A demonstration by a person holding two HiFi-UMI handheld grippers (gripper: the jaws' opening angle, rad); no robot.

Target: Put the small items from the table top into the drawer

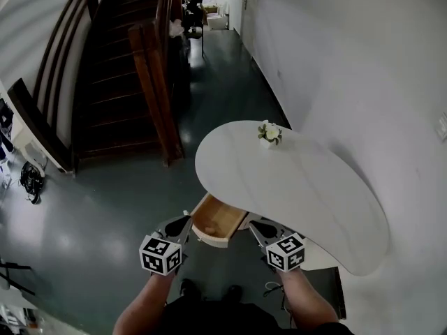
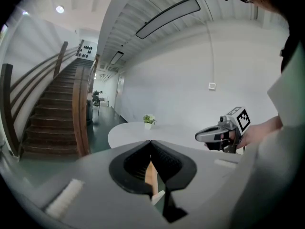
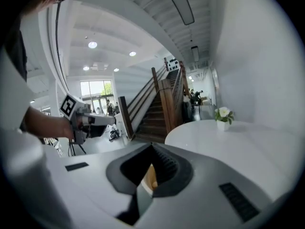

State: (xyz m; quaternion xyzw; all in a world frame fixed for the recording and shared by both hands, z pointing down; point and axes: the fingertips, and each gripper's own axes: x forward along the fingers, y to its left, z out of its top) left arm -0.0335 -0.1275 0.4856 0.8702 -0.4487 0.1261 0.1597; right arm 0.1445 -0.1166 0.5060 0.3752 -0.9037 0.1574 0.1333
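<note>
A white kidney-shaped table (image 1: 314, 194) bears one small pot of white flowers (image 1: 269, 133) near its far edge. A wooden drawer (image 1: 213, 222) stands pulled out from the table's near side, and its inside is hard to see. My left gripper (image 1: 184, 220) hangs just left of the drawer and my right gripper (image 1: 253, 224) just right of it, both above the floor. In the left gripper view the jaws meet at the tips (image 2: 151, 142) with nothing held. The right gripper's jaws (image 3: 152, 145) are also shut and hold nothing. Drawer wood (image 2: 151, 175) shows behind the jaws.
A dark wooden staircase (image 1: 119, 68) rises at the back left, with its post (image 1: 157, 96) close to the table's far end. A white wall (image 1: 363, 61) runs along the right. Cables and gear (image 1: 31, 180) lie on the grey floor at the left.
</note>
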